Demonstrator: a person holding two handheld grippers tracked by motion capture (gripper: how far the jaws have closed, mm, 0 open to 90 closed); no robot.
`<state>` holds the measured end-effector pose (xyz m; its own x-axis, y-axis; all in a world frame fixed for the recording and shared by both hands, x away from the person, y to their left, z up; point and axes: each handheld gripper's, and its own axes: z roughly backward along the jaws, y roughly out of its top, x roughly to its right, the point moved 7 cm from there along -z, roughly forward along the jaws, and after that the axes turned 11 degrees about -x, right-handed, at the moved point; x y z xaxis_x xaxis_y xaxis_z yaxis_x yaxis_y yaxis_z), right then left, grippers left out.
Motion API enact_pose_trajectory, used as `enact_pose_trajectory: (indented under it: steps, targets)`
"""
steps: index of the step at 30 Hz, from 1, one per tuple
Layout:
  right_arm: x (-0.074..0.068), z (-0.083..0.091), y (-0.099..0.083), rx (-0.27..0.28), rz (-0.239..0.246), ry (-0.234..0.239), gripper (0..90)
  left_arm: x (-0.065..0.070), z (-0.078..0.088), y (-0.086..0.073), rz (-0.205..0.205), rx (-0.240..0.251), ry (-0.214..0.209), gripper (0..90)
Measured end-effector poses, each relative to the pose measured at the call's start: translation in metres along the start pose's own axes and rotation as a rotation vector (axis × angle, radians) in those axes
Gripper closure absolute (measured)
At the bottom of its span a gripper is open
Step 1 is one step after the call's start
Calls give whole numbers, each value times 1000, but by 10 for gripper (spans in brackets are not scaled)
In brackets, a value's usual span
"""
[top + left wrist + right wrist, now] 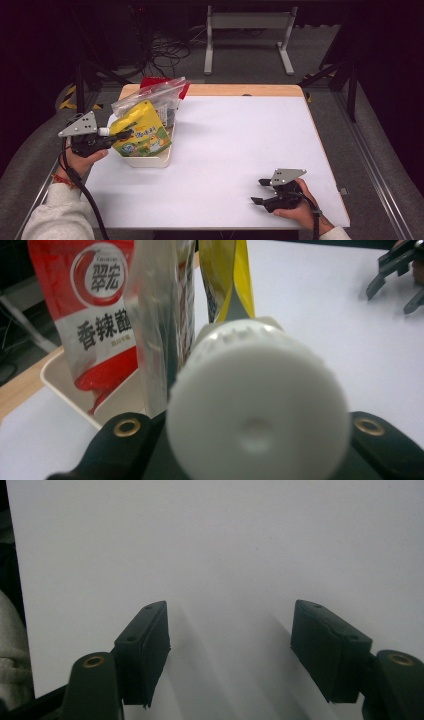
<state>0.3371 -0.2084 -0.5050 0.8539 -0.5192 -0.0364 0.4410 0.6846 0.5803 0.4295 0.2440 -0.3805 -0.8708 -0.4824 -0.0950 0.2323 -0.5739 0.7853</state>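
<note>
Left claw (121,135) is clamped on the white cap of one yellow spout pouch (141,131), held over the white bin (150,161) containing one red sachet (97,315) and one clear bag (150,95). Right claw (260,191) rests wide open and empty on the desk (240,145).

dark room; grey floor (240,70), white table (240,150)

High view: above the near edge, looking forward and down over the whole table (240,150). Gripper views: low, close, along the jaws. Shared: white tabletop, and the pouch (141,131) at left.
</note>
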Motion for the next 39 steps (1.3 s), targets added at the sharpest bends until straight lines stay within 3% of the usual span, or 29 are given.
enact_pose_trajectory:
  steps: [6, 11, 16, 22, 25, 29, 34, 39]
  targets:
    - [0, 0, 0, 1, -1, 1, 312, -3, 7, -5, 18, -2, 27, 891]
    - [0, 0, 0, 1, -3, 3, 311, -2, 8, 4, 2, -35, 50, 885]
    - [0, -1, 0, 0, -1, 1, 307, -4, 7, 8, 15, -39, 59, 875]
    - [0, -1, 0, 2, -4, 5, 307, -3, 13, 19, -18, -91, 61, 884]
    - [0, -1, 1, 0, -2, 3, 304, -1, 4, 22, -26, -158, 84, 891]
    - [0, -1, 0, 1, -2, 2, 302, -2, 3, 23, -9, -164, 93, 892]
    - [0, 0, 1, 2, 0, 4, 299, -2, -4, 20, -20, -218, 118, 893]
    - [-1, 1, 2, 9, -1, 3, 299, 1, -6, 23, -31, -231, 115, 894]
